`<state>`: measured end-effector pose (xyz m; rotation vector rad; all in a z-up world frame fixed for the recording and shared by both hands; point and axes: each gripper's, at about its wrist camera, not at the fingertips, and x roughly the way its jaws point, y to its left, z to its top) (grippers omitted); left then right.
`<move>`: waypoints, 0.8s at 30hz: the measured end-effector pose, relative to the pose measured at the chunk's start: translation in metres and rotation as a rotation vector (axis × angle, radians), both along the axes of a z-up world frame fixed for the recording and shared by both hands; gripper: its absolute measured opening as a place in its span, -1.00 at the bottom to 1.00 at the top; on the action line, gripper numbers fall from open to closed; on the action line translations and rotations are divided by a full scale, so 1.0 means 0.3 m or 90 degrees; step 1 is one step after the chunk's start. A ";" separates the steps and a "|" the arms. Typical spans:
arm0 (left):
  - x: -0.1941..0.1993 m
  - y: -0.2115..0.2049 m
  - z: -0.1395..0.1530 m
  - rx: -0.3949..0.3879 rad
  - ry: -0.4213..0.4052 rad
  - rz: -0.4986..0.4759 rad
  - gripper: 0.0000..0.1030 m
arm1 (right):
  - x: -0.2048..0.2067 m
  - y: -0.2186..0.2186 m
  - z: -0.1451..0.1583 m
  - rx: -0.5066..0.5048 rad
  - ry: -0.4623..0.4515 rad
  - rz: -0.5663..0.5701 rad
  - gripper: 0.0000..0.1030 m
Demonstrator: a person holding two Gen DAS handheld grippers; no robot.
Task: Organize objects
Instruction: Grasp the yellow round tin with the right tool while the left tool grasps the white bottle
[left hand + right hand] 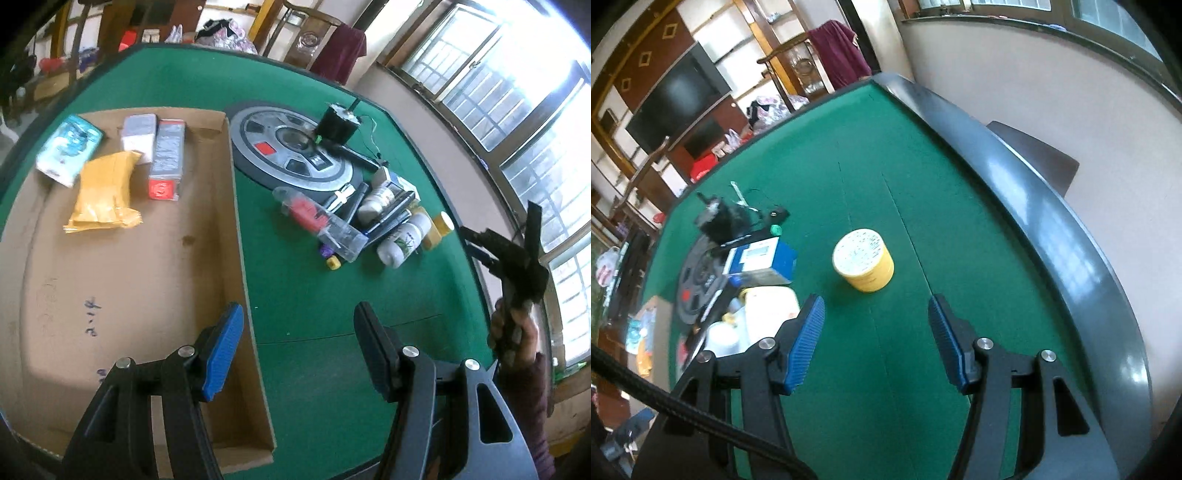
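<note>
Beside the shallow brown cardboard tray, loose bottles and boxes are heaped on the green felt table, seemingly awaiting sorting. The left gripper is held open and empty over the tray's edge. The right gripper, likewise open and empty, is aimed at a short yellow round tin well apart from the tray, probably for pickup.

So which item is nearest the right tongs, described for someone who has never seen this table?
Start at the green felt table with its dark padded rim. Right of the clutter pile beside the round grey centre console, one item stands apart on bare felt: a short yellow cylindrical tub with a white speckled lid. Unlike the heaped bottles and boxes, it touches nothing.
</note>
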<state>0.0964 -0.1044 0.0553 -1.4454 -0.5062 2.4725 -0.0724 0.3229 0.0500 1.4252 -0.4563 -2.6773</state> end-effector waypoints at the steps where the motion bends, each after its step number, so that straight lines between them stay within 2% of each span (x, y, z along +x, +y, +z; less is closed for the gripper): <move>1: 0.011 0.002 0.010 -0.008 0.008 -0.002 0.09 | -0.017 -0.011 -0.009 0.005 -0.001 -0.002 0.11; 8: 0.054 0.061 0.071 -0.044 0.064 -0.053 0.09 | -0.139 -0.079 -0.058 0.050 -0.010 -0.017 0.11; 12: 0.047 0.123 0.076 -0.043 0.064 -0.082 0.09 | -0.176 -0.088 -0.089 0.045 -0.025 -0.022 0.08; 13: 0.043 0.147 0.074 -0.040 0.065 -0.094 0.09 | -0.173 -0.084 -0.090 0.043 -0.022 -0.028 -0.16; 14: 0.039 0.164 0.073 -0.040 0.065 -0.100 0.09 | -0.164 -0.078 -0.086 0.042 -0.016 -0.032 -0.20; 18: 0.002 0.269 0.056 -0.053 0.072 -0.139 0.09 | -0.117 -0.065 -0.074 0.029 -0.006 -0.019 -0.23; 24: -0.068 0.424 0.012 -0.084 0.066 -0.185 0.08 | 0.031 -0.049 -0.093 -0.031 0.027 0.005 -0.22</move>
